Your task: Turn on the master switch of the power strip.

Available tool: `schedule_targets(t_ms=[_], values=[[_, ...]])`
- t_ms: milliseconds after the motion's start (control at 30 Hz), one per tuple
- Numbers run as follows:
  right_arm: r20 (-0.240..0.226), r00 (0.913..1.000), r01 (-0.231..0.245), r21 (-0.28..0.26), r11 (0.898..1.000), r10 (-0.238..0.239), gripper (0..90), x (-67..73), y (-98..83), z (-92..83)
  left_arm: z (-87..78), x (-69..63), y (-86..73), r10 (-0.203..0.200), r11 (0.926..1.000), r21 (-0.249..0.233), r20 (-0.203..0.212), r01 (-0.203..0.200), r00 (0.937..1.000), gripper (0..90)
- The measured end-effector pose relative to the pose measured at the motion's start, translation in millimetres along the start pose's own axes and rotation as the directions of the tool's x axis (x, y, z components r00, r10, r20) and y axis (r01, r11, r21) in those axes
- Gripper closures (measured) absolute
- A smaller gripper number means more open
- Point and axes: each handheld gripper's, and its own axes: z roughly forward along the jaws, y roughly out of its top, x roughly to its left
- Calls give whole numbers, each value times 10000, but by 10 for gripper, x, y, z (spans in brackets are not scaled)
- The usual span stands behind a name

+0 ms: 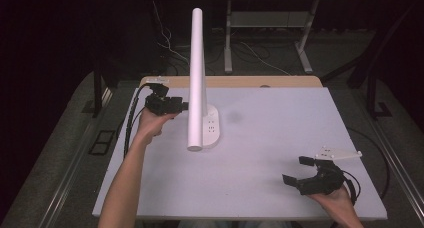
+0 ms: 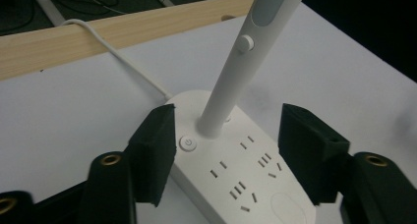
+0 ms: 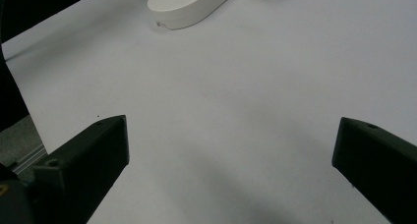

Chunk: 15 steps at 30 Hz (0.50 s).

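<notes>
White table (image 1: 260, 153) spreads bare between lamp base (image 1: 212, 128) and right tool (image 1: 306, 172).

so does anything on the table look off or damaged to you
Nothing looks damaged. The lamp stands on its socket base, cord trailing off the back edge. One oddity: a faint grey smudge on the white table beside the base.

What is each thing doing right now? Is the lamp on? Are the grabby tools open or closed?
Lamp: standing upright on its base; I cannot tell if it is lit.
Lamp base: flat on the table, sockets empty, white cord attached.
Power button: not touched.
Left tool: open, jaws either side of the base.
Right tool: open, holding nothing, over the table.
</notes>
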Motion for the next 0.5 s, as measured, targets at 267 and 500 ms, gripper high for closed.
schedule_targets(t_ms=[267,500], values=[[14,10000,-6,29,10000,6,2,0,0,4,72,64,-10,-695,9971,-320,-75,693,9976,584],[24,10000,-8,57,10000,8,2,3,1,10,161,131,-34,-1223,9916,-439,-169,1214,9924,752]])
